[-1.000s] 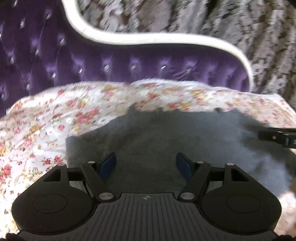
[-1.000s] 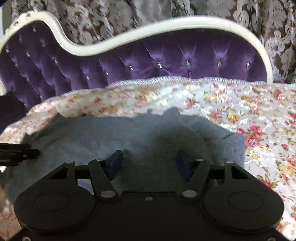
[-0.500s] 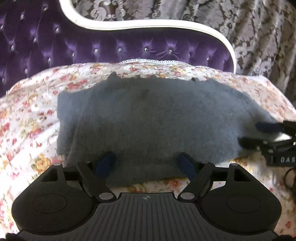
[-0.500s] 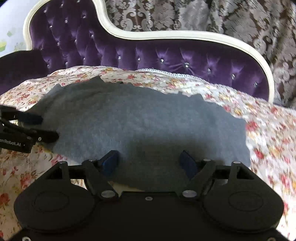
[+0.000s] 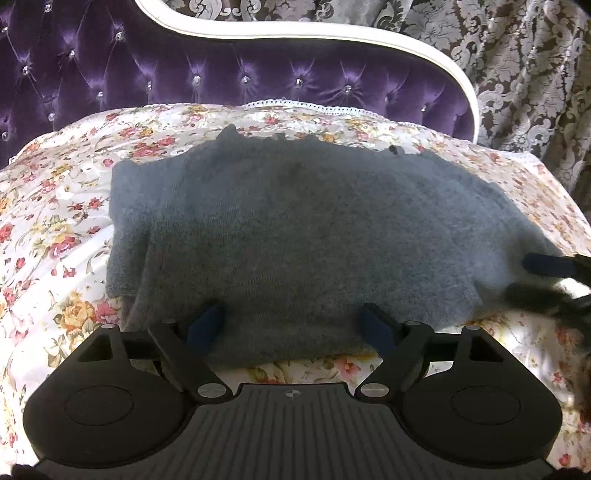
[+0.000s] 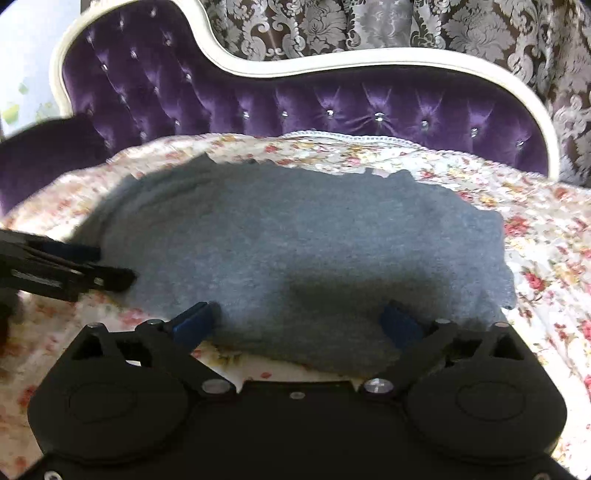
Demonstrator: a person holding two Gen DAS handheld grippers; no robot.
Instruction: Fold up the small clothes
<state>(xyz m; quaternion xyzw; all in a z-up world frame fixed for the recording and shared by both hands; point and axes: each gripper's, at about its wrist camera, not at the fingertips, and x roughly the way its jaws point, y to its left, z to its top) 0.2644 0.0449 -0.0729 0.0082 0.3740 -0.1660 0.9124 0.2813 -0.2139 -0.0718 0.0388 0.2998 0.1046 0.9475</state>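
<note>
A grey knitted garment (image 5: 306, 229) lies folded on the floral sheet (image 5: 55, 206); it also shows in the right wrist view (image 6: 295, 243). My left gripper (image 5: 291, 321) is open and empty, its blue pads at the garment's near edge. My right gripper (image 6: 299, 321) is open and empty, also at the near edge. The right gripper's fingers (image 5: 546, 266) show at the garment's right end in the left wrist view. The left gripper's fingers (image 6: 74, 266) show at its left end in the right wrist view.
A purple tufted headboard (image 5: 221, 74) with a white frame (image 5: 332, 33) stands behind the bed, also in the right wrist view (image 6: 332, 99). Patterned grey curtains (image 5: 517, 55) hang behind it. The floral sheet (image 6: 546, 236) spreads right of the garment.
Both grippers have pulled back toward me from over the garment. More of the garment and sheet is in view now. Both stayed open.
</note>
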